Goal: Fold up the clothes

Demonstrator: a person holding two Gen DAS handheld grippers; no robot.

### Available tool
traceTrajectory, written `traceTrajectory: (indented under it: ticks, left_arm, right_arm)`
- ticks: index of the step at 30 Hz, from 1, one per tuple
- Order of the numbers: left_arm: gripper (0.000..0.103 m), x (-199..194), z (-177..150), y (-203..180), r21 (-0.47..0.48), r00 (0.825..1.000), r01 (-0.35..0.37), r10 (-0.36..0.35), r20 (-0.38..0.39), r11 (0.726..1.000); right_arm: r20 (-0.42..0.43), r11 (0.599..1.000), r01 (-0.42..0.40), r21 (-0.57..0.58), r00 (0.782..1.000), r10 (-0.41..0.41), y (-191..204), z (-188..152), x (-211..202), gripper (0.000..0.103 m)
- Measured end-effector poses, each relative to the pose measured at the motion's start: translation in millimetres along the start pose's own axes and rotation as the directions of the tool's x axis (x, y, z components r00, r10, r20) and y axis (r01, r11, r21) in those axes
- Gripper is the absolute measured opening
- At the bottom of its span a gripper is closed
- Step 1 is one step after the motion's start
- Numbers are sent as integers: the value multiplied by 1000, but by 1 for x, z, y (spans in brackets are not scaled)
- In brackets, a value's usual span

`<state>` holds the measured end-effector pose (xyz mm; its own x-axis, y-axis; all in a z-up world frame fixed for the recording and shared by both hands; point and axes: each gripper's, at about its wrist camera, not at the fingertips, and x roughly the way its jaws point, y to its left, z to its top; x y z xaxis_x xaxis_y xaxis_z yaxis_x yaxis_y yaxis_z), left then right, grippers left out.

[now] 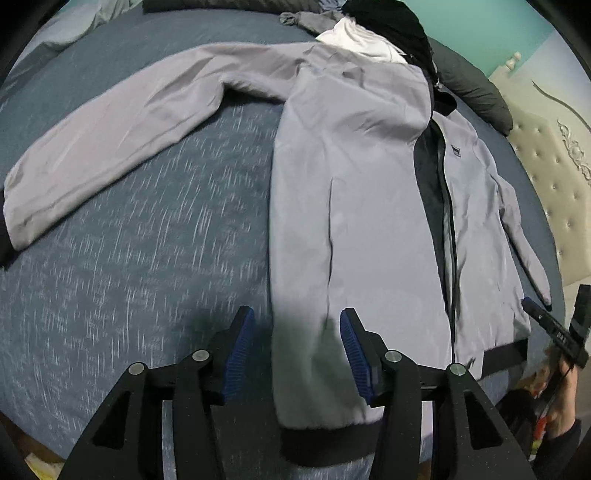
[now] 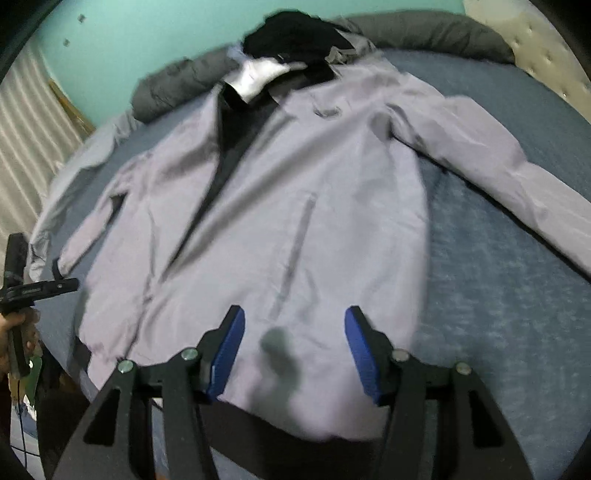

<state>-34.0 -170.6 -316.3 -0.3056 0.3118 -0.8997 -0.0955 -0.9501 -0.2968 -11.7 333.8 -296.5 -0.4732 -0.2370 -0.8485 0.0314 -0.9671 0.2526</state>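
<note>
A pale grey jacket point(image 1: 362, 206) with a dark lining, a front zip and a black hem band lies flat and face-up on the blue bed sheet point(image 1: 147, 258). In the left wrist view one sleeve point(image 1: 110, 129) stretches out to the left. My left gripper point(image 1: 297, 314) hovers open over the hem with nothing between its blue pads. The right wrist view shows the jacket point(image 2: 295, 184) with a sleeve point(image 2: 498, 166) reaching right. My right gripper point(image 2: 295, 312) also hangs open above the hem and casts a shadow on the cloth. Each view shows the other gripper at its edge, held in a hand.
A black garment point(image 1: 391, 22) and a white one point(image 1: 362, 40) are piled at the collar end. A dark grey bolster point(image 2: 424, 33) lies along the far edge of the bed. A tufted cream headboard point(image 1: 546, 155) and a teal wall point(image 2: 147, 44) stand beyond.
</note>
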Motion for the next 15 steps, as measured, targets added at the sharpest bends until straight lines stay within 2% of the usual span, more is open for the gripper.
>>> traceTrajectory:
  ticks: [4,8,11,15]
  left_arm:
    - [55,-7,-11,5,21,1000,6,-6,-21,1000]
    - [55,-6,-17,4,19,999,20,-20,-33,1000]
    - [56,-8,-21,4,15,999,25,-25,-35,1000]
    - [56,-13,-23,2,24,999,24,-23,-28,999]
  right_arm:
    - [-84,999,31,14,996,-29,-22,-8,-11,59]
    - [-158,997,-24,79,987,36,-37,-25,-12,61]
    - [-160,988,-81,133,982,102,-39,-34,-10,61]
    - [-179,981,-94,170,976,124,-35,-38,1,61]
